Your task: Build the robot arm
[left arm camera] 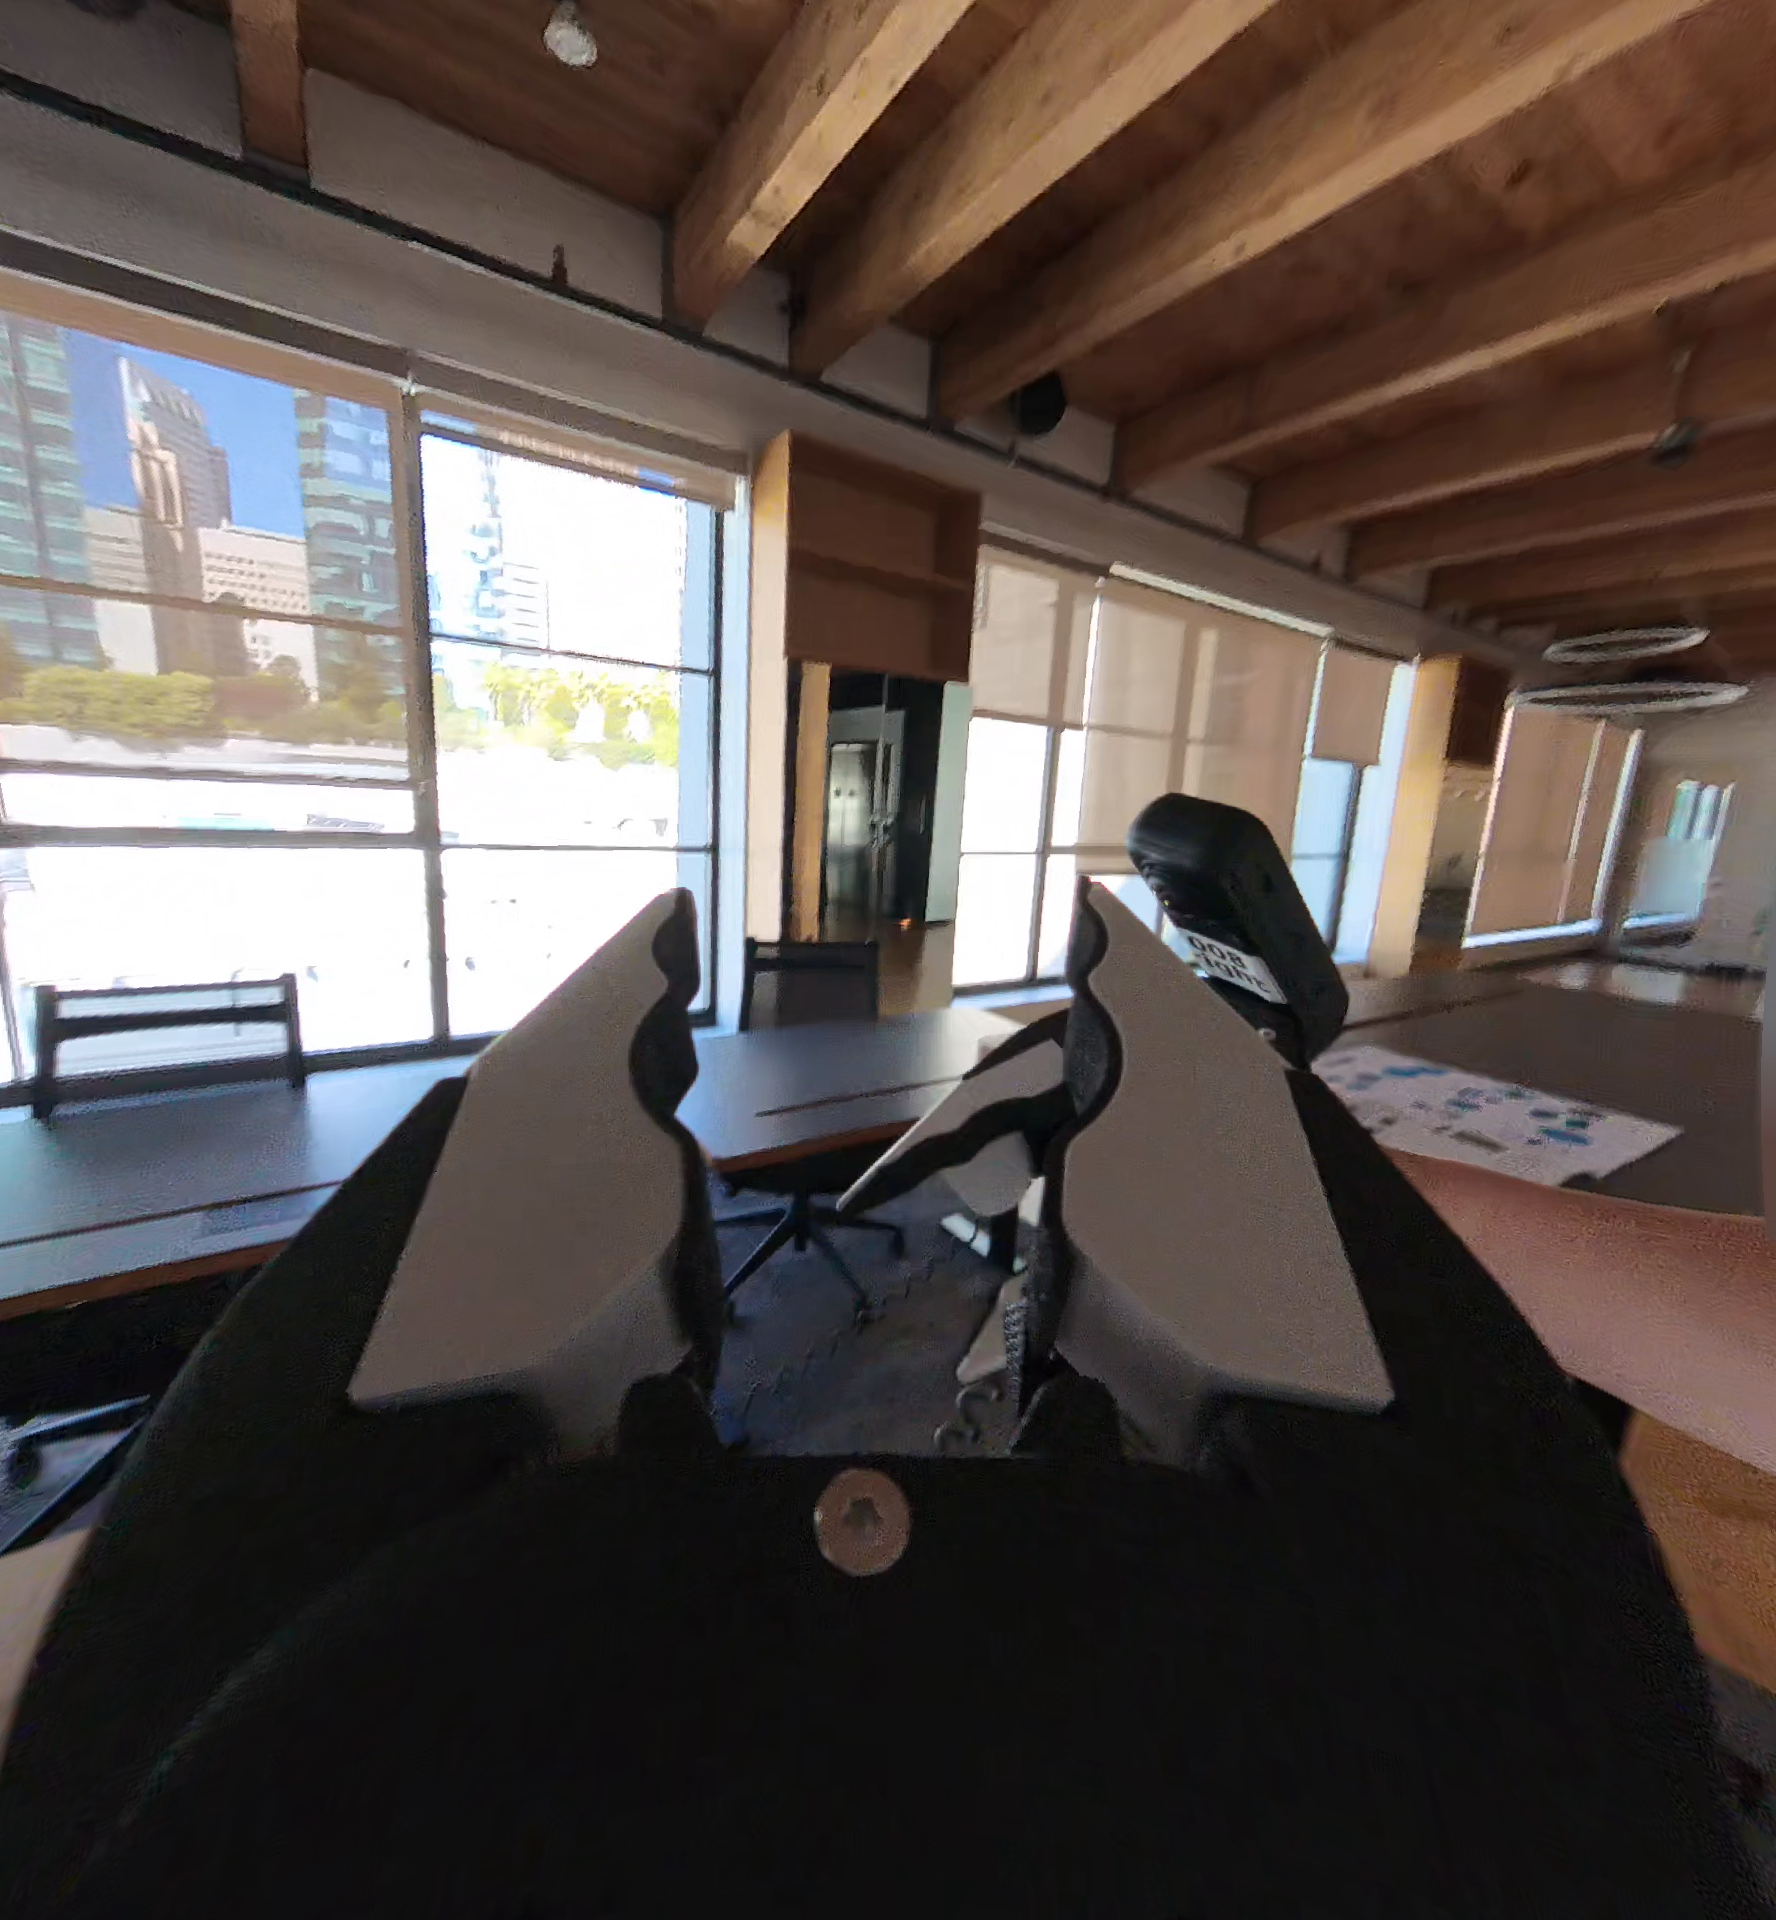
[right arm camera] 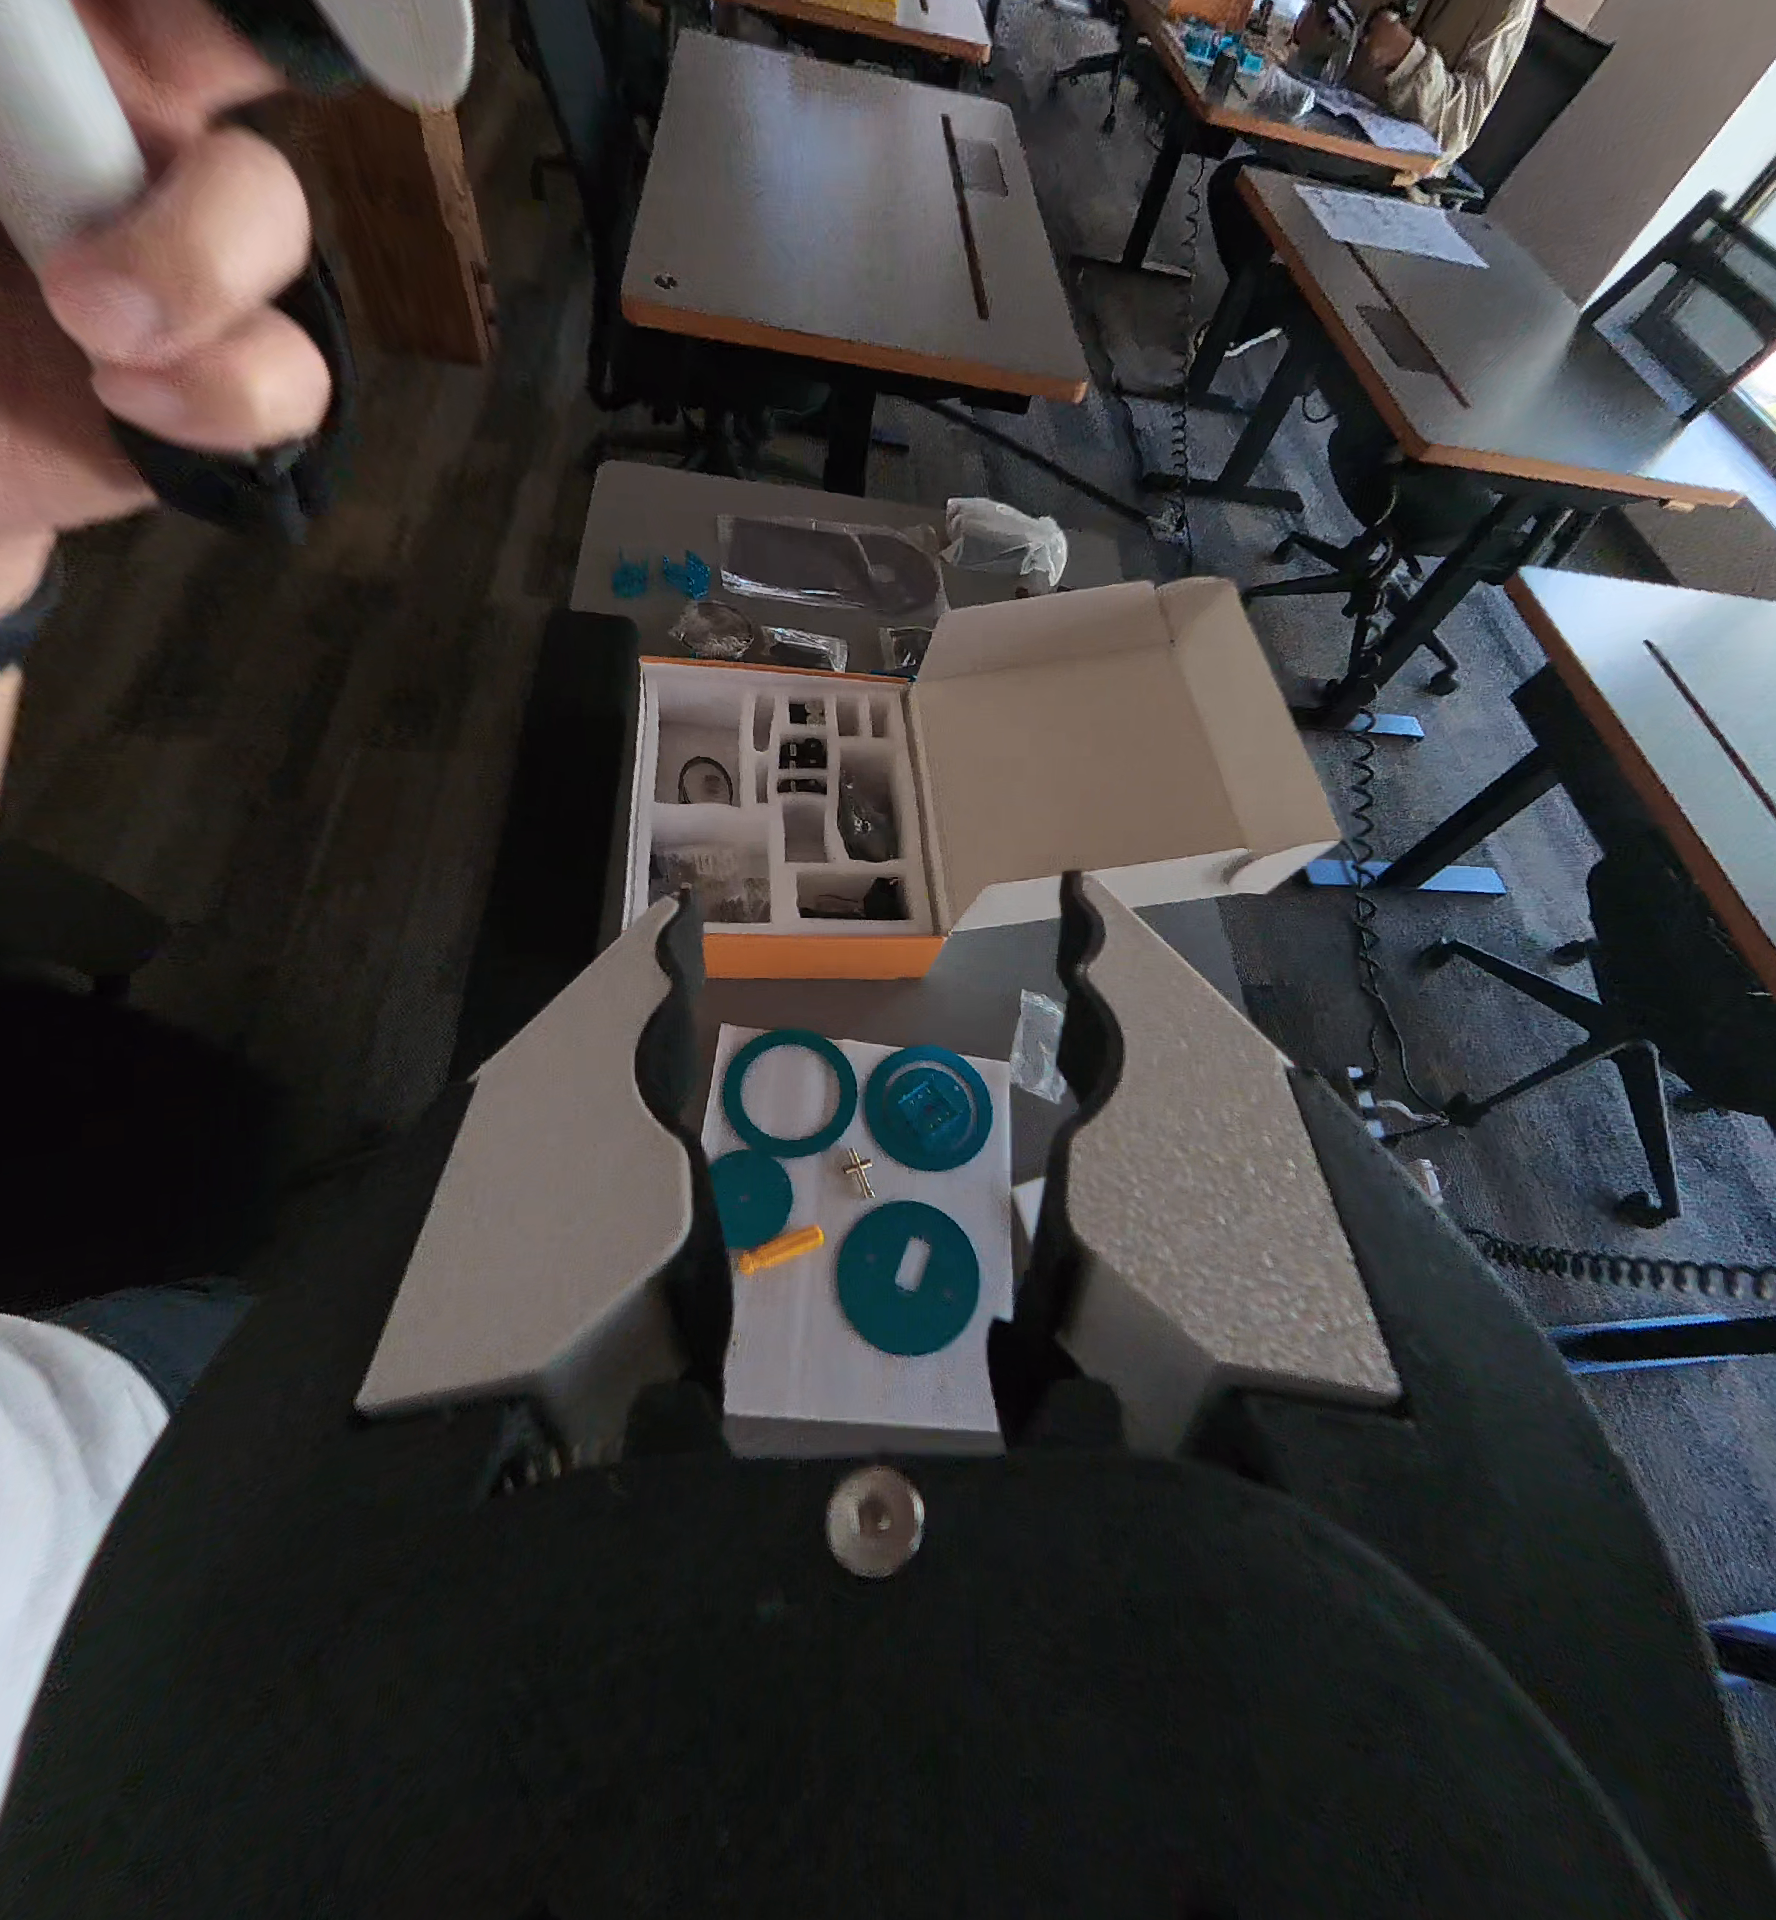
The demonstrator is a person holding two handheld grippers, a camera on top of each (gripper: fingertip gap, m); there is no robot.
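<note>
The left gripper (left arm camera: 879, 914) is held high, with its jaws wide and nothing between them; it looks across the room at the windows (left arm camera: 344, 675) and a far tabletop (left arm camera: 832, 1081), so it is well apart from all the small parts. The right gripper (right arm camera: 879, 914) also has its jaws wide and empty, and it hangs above a white sheet (right arm camera: 863, 1340) on the tabletop (right arm camera: 977, 987). On this sheet lie a teal ring (right arm camera: 788, 1091), a teal round part with a square block (right arm camera: 928, 1107), a small teal disc (right arm camera: 751, 1198), a bigger teal disc with a slot (right arm camera: 907, 1276), a yellow pin (right arm camera: 782, 1250) and a small metal cross (right arm camera: 859, 1172). Behind the sheet stands an open box (right arm camera: 1071, 748) with foam compartments. I think the main risk is crowding: the parts lie near each other, so wide jaws coming down on one could push a neighbour or pull the loose sheet and scatter everything. The flat discs are thin and could slip out from the pads. The cross and the pin are small and could be lost. The hand (right arm camera: 115, 291) that holds the left gripper is near, so the two tools could knock together.
</note>
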